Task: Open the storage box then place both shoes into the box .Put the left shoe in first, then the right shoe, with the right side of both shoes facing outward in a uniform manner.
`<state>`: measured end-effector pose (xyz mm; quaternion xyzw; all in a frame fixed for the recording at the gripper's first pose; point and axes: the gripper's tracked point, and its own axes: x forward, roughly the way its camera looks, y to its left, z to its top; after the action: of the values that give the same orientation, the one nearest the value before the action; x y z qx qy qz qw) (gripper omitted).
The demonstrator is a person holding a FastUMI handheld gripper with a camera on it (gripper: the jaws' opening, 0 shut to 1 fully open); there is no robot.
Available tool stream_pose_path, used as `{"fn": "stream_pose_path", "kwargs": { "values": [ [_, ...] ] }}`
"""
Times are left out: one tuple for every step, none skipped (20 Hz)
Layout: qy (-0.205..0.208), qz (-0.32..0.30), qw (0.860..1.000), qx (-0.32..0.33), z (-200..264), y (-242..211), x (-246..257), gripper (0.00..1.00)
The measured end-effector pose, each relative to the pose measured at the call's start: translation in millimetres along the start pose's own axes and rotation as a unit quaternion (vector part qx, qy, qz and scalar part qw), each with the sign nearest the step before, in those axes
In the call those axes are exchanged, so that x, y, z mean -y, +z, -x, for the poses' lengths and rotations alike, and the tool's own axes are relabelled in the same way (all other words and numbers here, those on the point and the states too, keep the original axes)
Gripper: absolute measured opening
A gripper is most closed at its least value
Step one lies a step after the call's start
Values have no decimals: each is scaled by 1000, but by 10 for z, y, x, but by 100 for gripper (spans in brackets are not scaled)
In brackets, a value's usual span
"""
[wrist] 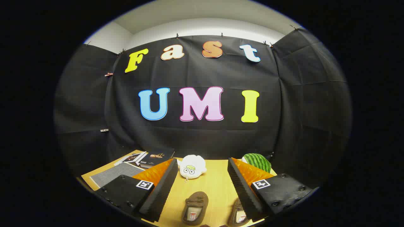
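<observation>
between spread tongs (202, 189), two brown slippers (195, 208) on table (217, 186).

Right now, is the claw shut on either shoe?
No: the claw is open, its fingers spread apart above the table, with the brown shoe lying untouched between them.

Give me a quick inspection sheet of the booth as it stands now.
Surface: wooden table.
Job's things: two brown shoes, one between the jaws, the other partly behind one finger; storage box nothing seen.
Clutter: white plush toy, watermelon-patterned item, books, grey mat, all beyond the fingers.
Grippers: gripper jaws open, holding nothing.
Cables: nothing seen.
Surroundings: black cloth wall.
</observation>
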<state>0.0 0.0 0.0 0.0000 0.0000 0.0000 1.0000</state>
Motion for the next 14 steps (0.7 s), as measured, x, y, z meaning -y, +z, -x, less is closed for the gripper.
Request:
{"fn": "stream_pose_path", "kwargs": {
  "values": [
    [-2,-2,1000,3,14,8,-21,98],
    [-3,0,1000,1,20,-4,-62,97],
    [-5,4,1000,0,36,-18,-89,97],
    [-9,6,1000,-1,39,-15,-106,97],
    [-13,5,1000,1,58,5,-131,97],
    [-17,1,1000,2,69,17,-158,97],
    [-19,-3,1000,3,76,20,-204,97],
    [-19,-4,1000,4,84,26,-253,97],
    [-17,-4,1000,5,84,33,-310,97],
    [-14,-3,1000,5,89,37,-369,97],
    [-14,-1,1000,6,93,30,-390,97],
    [-15,1,1000,7,100,39,-411,97],
    [-15,4,1000,8,108,37,-445,97],
    [-15,8,1000,7,107,31,-467,97]
  ]
}}
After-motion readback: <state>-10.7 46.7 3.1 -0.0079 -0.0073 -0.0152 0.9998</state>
